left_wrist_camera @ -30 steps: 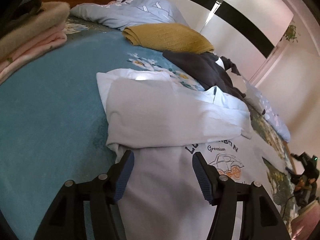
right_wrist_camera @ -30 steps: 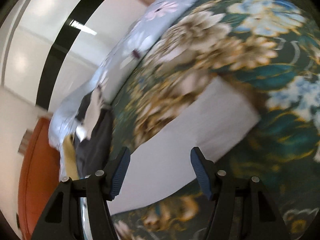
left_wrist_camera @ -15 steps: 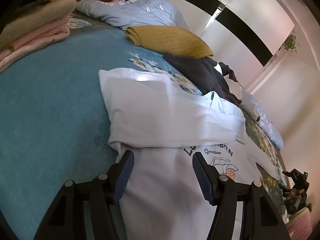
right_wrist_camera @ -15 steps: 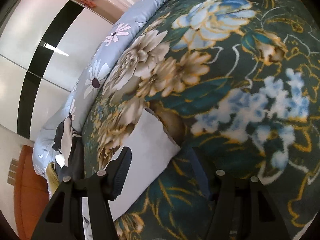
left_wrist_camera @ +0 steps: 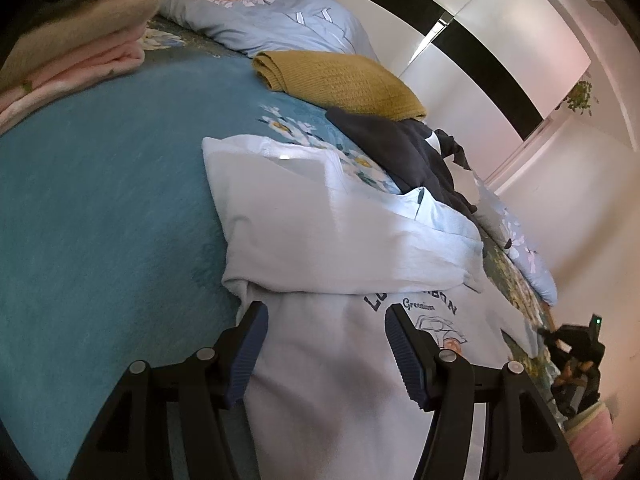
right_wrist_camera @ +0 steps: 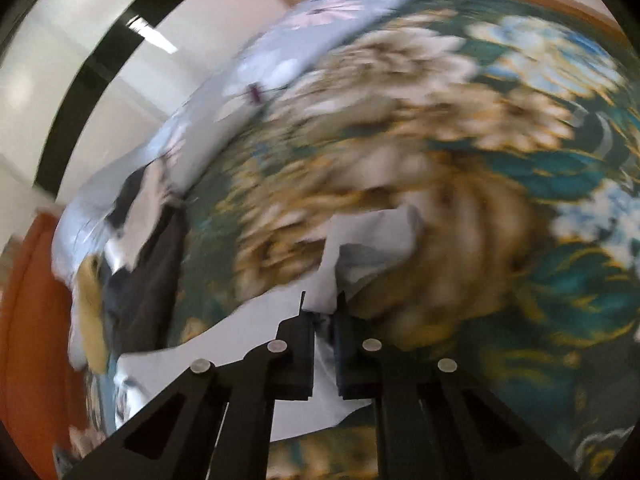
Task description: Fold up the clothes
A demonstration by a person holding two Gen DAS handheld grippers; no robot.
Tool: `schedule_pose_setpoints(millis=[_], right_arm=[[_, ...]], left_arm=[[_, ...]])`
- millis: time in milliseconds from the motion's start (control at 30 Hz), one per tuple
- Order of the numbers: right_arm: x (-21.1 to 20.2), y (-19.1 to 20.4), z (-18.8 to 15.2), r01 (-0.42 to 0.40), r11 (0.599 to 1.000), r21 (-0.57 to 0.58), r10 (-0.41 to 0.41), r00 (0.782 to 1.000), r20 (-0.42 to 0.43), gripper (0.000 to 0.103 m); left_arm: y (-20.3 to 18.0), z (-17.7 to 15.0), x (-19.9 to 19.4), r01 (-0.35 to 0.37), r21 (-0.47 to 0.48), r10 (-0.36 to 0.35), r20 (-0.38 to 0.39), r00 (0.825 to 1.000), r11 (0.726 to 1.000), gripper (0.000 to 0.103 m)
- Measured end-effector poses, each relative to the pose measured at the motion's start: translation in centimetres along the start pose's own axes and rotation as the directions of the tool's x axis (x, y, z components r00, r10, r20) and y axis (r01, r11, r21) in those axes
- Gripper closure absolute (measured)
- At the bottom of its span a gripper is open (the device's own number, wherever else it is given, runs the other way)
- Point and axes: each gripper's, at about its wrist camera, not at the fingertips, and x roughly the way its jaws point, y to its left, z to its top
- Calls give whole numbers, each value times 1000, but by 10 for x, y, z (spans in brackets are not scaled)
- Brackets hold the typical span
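Note:
A white sweatshirt point(left_wrist_camera: 320, 232) with a car print lies on the bed, one sleeve folded across its chest. My left gripper point(left_wrist_camera: 324, 344) hovers just above its lower body, jaws open, nothing between the pads. In the blurred right wrist view, my right gripper point(right_wrist_camera: 322, 312) has its jaws closing tight on a corner of the white sweatshirt point(right_wrist_camera: 372, 236). The cloth bunches up and rises off the floral bedspread point(right_wrist_camera: 500, 168) just past the fingertips.
A folded mustard knit point(left_wrist_camera: 340, 80) and a dark garment point(left_wrist_camera: 400, 148) lie beyond the sweatshirt. A pale blue floral quilt point(left_wrist_camera: 288, 16) runs along the wall. Folded pink and beige blankets point(left_wrist_camera: 80, 52) sit at the far left on the teal cover point(left_wrist_camera: 100, 208). A small tripod point(left_wrist_camera: 576, 352) stands right.
My right gripper's jaws went from wide apart over the white cloth's corner to pinched on it, and its view swung sideways. The left gripper has hardly moved.

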Motion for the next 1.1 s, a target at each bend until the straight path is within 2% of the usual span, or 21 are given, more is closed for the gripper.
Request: schedule_pose_setpoints(millis=[100, 200, 233, 333, 400, 500, 567, 633, 733, 800, 867, 1033, 1100], right_arm=[[-2, 43, -8, -121, 991, -60, 119, 993, -24, 96], [-4, 86, -16, -249, 964, -93, 245, 968, -60, 96], [-3, 107, -21, -317, 943, -103, 310, 947, -86, 96], [0, 153, -40, -445, 888, -112, 428, 891, -152, 96], [2, 187, -58, -530, 840, -121, 501, 841, -204, 96], [6, 239, -90, -639, 758, -129, 590, 757, -282, 96], [9, 268, -110, -680, 721, -136, 617, 719, -322, 96], [13, 299, -136, -715, 683, -147, 634, 681, -366, 96], [21, 339, -180, -708, 669, -225, 590, 690, -420, 96], [28, 351, -204, -704, 664, -252, 558, 691, -460, 96], [36, 361, -231, -701, 658, -274, 522, 688, -504, 96], [57, 374, -280, -644, 671, -368, 400, 732, -552, 96], [66, 377, -295, -628, 665, -404, 356, 742, -568, 96]], left_arm=[[6, 4, -4, 27, -34, -27, -11, 1000, 999, 37], [14, 10, -9, 66, -84, -68, -23, 997, 994, 37], [17, 13, -13, 74, -94, -76, -20, 997, 993, 36], [24, 27, -26, 100, -105, -101, 4, 995, 989, 36], [27, 37, -36, 115, -92, -114, 19, 993, 989, 34], [29, 51, -47, 77, -1, -77, 23, 997, 997, 34], [37, 53, -54, 52, 36, -54, 43, 998, 998, 34], [56, 49, -58, 76, 3, -76, 65, 995, 997, 34], [86, 42, -54, 113, -86, -109, 46, 993, 990, 34], [97, 41, -52, 101, -120, -99, 23, 995, 988, 34], [102, 44, -56, 136, -137, -133, 34, 991, 981, 34], [103, 49, -65, 171, -119, -166, 56, 985, 978, 34], [104, 50, -64, 181, -125, -176, 49, 983, 976, 34]])
